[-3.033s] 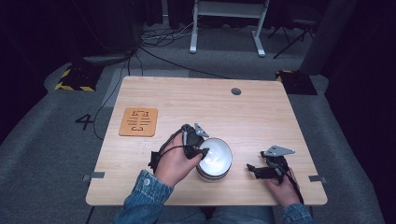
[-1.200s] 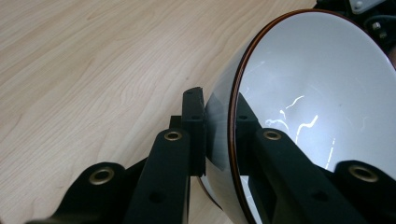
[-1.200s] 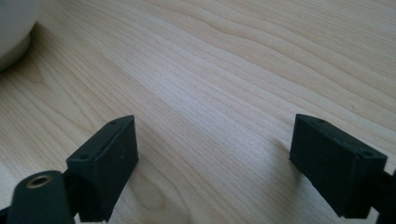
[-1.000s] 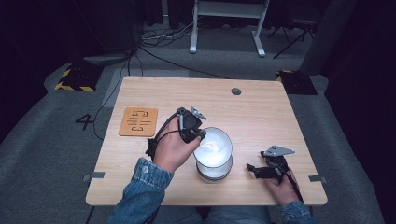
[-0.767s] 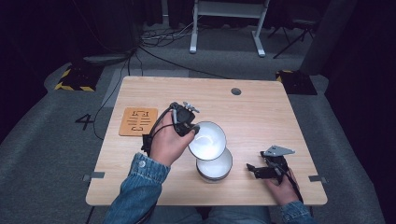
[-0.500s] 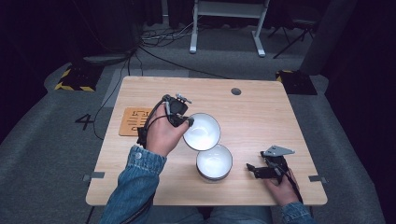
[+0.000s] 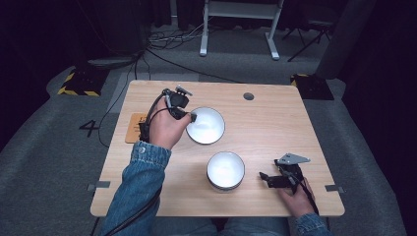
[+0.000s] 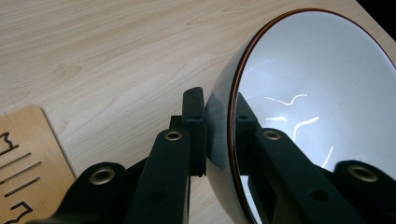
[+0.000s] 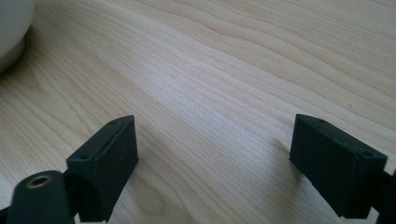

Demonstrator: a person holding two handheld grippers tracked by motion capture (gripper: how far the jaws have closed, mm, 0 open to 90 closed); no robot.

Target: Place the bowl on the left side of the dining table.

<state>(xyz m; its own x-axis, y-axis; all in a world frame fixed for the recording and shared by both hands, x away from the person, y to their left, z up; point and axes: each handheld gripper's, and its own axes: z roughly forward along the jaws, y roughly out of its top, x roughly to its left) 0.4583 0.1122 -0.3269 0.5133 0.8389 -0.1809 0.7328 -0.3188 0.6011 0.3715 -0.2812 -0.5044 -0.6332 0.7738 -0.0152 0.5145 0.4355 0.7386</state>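
The left gripper (image 7: 191, 116) is pinching the rim of a shiny white round bowl with a thin brown edge (image 7: 205, 126). In the left gripper view one black jaw sits on the outside of the bowl (image 8: 317, 107) and the other on the inside, so the jaws are clamped tight on its wall. The bowl is tipped a bit and looks to be held up over the light wooden table (image 7: 275, 123), in the far left part of it, not set down. A second white bowl (image 7: 225, 170) sits on the table nearer the person, well apart from the held one. It looks a little thick at the bottom, so there may be more bowls under it, but that is hard to tell. So one bowl looks to be off the pile and up in the air. What is left, I think, is to put it down somewhere on the table and let go. A flat orange wooden board with cut-out shapes (image 7: 135, 129) lies just beside the left hand. The right gripper (image 7: 268, 179) rests on the table near the second bowl, with its jaws wide apart and nothing between them.
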